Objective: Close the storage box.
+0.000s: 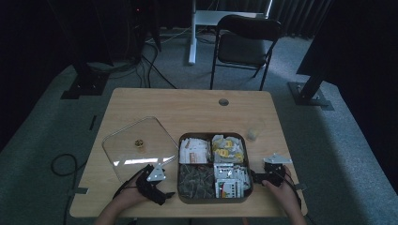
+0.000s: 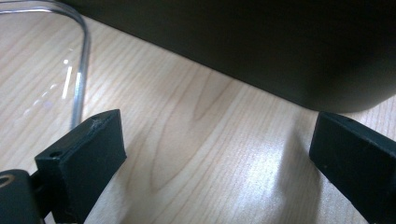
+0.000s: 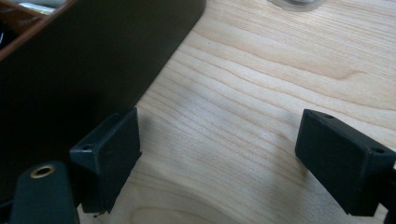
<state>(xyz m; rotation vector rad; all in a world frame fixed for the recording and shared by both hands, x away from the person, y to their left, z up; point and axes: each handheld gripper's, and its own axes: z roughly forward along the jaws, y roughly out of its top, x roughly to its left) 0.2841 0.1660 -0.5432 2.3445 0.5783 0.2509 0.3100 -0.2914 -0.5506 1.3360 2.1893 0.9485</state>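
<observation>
A dark brown tray [image 1: 181,187] with four compartments of packets sits near the front of the wooden table [image 1: 187,105]. Its clear square lid [image 1: 123,150] lies flat to the left, a small gold knob at its middle. My left gripper [image 1: 165,176] rests on the table just left of the tray, open, with bare wood between its jaws; the tray's dark wall [image 2: 261,46] and the lid's edge [image 2: 84,60] lie ahead of it. My right gripper [image 1: 256,177] sits at the tray's right side, open and empty, the tray wall [image 3: 93,60] at its left.
A small clear cup [image 1: 253,135] stands on the table right of the tray, and a cable hole [image 1: 223,101] lies near the far edge. Beyond the table stand a black folding chair [image 1: 244,44] and dark stands on grey carpet.
</observation>
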